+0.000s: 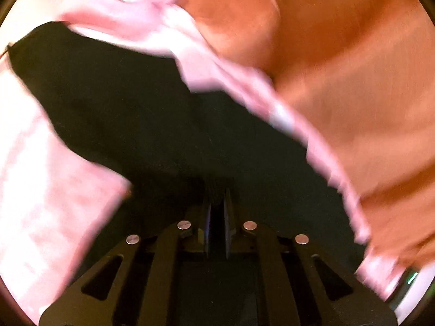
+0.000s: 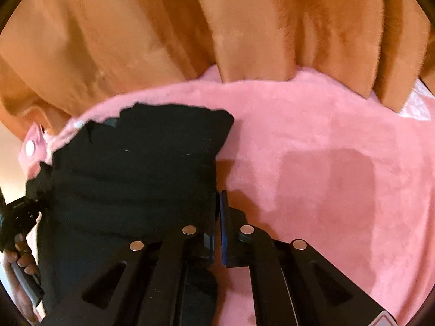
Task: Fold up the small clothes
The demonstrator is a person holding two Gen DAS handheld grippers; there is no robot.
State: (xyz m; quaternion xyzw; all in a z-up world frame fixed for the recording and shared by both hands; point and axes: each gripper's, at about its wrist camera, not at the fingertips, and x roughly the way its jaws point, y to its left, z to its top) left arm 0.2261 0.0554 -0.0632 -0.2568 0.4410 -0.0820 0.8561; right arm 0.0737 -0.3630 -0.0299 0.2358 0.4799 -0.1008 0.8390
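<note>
Folded orange curtain [image 2: 136, 40] hangs behind a plush pink blanket [image 2: 312, 141]. On it lies a soft, rumpled black garment [image 2: 130, 168], its edges pinched by the closed left gripper [image 1: 217, 203] and right gripper [image 2: 218, 212].

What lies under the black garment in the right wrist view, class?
A pink fleece blanket spreads out from under the black garment. Whatever lies directly beneath the cloth is covered and cannot be seen.

Black garment [image 2: 130, 168], soft and rumpled, spread on pink fleece surface [image 2: 312, 141]
</note>
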